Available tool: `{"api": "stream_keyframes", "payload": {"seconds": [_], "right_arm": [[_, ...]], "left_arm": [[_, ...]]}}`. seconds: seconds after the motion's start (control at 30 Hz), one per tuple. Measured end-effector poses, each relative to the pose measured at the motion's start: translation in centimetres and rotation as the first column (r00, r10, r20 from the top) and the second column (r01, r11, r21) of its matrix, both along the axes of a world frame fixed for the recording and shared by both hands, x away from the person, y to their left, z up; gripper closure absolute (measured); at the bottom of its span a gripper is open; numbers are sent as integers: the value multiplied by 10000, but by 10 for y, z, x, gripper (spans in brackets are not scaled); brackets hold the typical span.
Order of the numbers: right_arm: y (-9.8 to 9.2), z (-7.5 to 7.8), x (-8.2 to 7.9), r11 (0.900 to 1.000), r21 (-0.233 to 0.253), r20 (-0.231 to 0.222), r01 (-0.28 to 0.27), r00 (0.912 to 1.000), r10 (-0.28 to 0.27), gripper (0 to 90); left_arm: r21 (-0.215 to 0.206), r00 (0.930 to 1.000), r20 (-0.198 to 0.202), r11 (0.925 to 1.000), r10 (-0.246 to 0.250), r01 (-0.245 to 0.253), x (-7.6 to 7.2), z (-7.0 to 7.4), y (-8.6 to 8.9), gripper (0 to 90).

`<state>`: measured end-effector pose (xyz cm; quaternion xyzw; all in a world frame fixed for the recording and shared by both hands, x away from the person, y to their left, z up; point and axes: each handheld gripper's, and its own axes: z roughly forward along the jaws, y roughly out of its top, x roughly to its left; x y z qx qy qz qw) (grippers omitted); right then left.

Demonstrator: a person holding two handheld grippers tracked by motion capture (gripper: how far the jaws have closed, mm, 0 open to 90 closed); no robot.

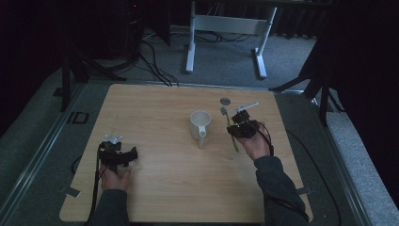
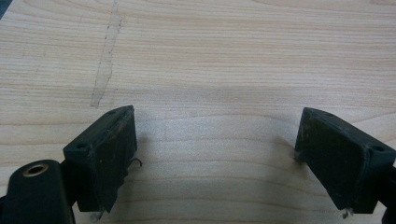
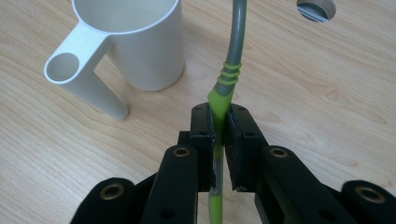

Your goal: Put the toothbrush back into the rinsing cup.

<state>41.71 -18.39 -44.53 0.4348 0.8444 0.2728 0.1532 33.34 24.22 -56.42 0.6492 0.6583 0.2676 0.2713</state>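
My right gripper is shut on a utensil with a grey shaft and a lime-green grip, whose far end runs out of the top of that view. In the high view my right gripper holds the utensil just right of a white cup. The cup stands upright, and its flat handle with a round hole points toward the person. My left gripper rests at the table's front left. In its own view my left gripper is wide open over bare wood with nothing between its jaws.
A round hole in the wooden table lies just beyond the right gripper; the hole is also in the right gripper view. Behind the table stand a white desk frame and floor cables. Dark stands flank both sides.
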Motion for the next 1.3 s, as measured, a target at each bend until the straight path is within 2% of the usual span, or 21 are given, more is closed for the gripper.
{"api": "stream_keyframes", "payload": {"seconds": [0.37, 0.57, 1.3], "right_arm": [[-1, 5, -2, 9990, 387, 646, 228, 9976, -253, 819], [-1, 5, -3, 9987, 423, 814, 270, 9962, -304, 818], [-9, 16, -7, 9936, 1048, 1641, 416, 9847, -586, 818]], "left_arm": [[-12, 10000, 15, 10000, 11, -11, 0, 0, 0, 133], [-8, 10000, 12, 10000, 9, -9, 0, 0, 0, 133], [31, 10000, -15, 10000, -26, 26, 0, 0, 0, 133]]}}
